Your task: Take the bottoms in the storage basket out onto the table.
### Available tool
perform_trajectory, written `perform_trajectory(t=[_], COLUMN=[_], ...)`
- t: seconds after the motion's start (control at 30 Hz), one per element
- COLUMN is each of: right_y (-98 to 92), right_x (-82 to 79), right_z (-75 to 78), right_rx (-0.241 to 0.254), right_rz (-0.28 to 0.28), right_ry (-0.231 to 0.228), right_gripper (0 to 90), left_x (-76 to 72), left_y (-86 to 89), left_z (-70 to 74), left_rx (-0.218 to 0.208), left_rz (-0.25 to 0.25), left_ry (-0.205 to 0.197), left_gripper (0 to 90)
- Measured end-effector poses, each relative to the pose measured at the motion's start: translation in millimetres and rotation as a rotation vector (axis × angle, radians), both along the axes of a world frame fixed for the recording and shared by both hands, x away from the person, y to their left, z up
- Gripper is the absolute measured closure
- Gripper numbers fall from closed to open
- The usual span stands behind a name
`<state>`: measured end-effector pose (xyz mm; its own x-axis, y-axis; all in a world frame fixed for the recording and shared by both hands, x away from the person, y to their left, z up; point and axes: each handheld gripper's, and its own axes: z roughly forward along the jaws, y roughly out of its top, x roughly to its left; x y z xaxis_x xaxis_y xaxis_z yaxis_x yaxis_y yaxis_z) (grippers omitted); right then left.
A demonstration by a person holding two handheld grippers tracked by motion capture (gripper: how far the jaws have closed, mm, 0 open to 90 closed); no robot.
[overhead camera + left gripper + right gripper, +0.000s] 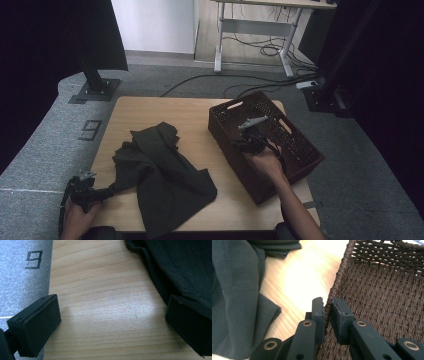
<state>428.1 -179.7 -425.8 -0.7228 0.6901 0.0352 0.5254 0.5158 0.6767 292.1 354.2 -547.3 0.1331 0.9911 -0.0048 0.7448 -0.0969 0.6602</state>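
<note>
A dark grey cloth (160, 175) lies crumpled on the left half of the wooden table (150, 107). A brown woven basket (260, 185) stands on the right half. My left gripper (107, 191) sits at the table's near left corner, beside the cloth's edge. In the left gripper view it (112, 307) is open, with bare wood between the jaws and the cloth (180, 265) against the right-hand jaw. My right gripper (245, 145) is at the basket's left wall. In the right gripper view it (327, 302) is shut on the basket's rim (339, 272), one jaw inside and one outside.
Grey carpet (45, 150) with a printed mark surrounds the table. A black stand base (95, 90) stands at the far left, another (325, 95) at the far right. Cables (240, 80) run across the floor below a desk frame. Bare wood (294, 277) separates cloth and basket.
</note>
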Motion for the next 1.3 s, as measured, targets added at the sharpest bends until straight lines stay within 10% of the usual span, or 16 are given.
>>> perform_trajectory(t=[0.4,0.53,1.3], right_y=[-0.1,1.0,-34.1], right_x=[4.2,0.9,-80.9], right_z=[-0.5,-2.6,7.5], right_rx=[-0.003,-0.041,-0.04], right_rz=[-0.014,-0.007,-0.009], right_ry=[-0.006,0.0,-0.023], right_gripper=[78.2,62.4,52.5], left_x=[0.0,0.0,0.1], left_y=[0.0,0.0,-0.3], left_z=[0.0,0.0,0.0], left_rx=[0.0,0.0,0.0], left_rz=[0.0,0.0,0.003], left_ry=[0.0,0.0,0.0], left_gripper=[0.0,0.0,0.0])
